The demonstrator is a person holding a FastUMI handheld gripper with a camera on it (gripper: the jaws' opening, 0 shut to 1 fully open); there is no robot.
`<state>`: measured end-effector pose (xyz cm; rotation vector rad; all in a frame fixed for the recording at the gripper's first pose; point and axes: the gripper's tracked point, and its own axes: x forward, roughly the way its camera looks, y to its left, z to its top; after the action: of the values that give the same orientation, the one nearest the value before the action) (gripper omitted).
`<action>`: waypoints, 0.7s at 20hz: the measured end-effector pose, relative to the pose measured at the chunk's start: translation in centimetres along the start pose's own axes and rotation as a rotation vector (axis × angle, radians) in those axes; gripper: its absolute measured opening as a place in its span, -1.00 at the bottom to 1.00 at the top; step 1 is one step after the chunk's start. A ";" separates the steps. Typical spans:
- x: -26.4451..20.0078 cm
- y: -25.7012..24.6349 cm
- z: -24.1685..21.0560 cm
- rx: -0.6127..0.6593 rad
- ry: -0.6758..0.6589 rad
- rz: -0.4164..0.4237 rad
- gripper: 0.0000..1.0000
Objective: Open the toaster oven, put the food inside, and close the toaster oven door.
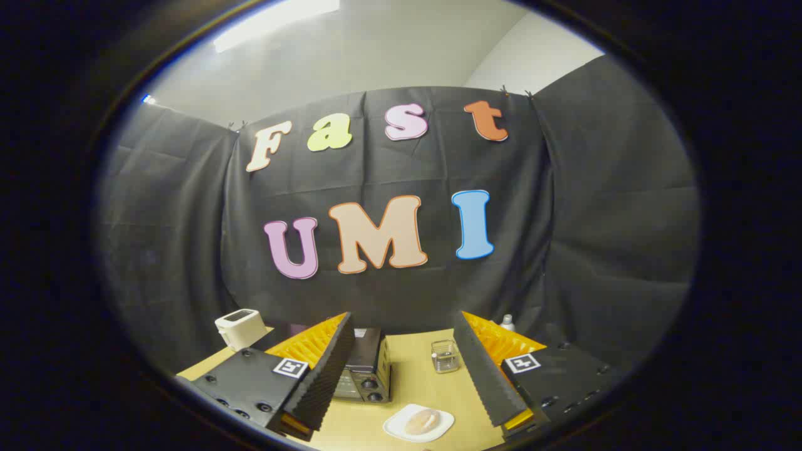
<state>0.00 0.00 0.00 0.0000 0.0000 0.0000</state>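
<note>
Matt wood table; glossy metal toaster oven; clear glass jar.

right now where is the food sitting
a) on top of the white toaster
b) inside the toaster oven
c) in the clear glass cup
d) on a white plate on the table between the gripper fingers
d: the food lies on the white plate on the table, between the spread fingers of the open gripper, with the toaster oven just beyond and its door shut.

Plate before toaster oven (glass rightward)
</note>
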 end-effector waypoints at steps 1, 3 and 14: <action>0.0 0.2 0.0 0.003 0.001 0.004 0.95; 0.1 0.7 -0.1 0.005 0.003 0.012 0.95; 0.0 3.5 -1.7 -0.009 0.023 0.060 0.95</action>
<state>-0.04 3.49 -1.72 -0.0086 0.0231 0.0600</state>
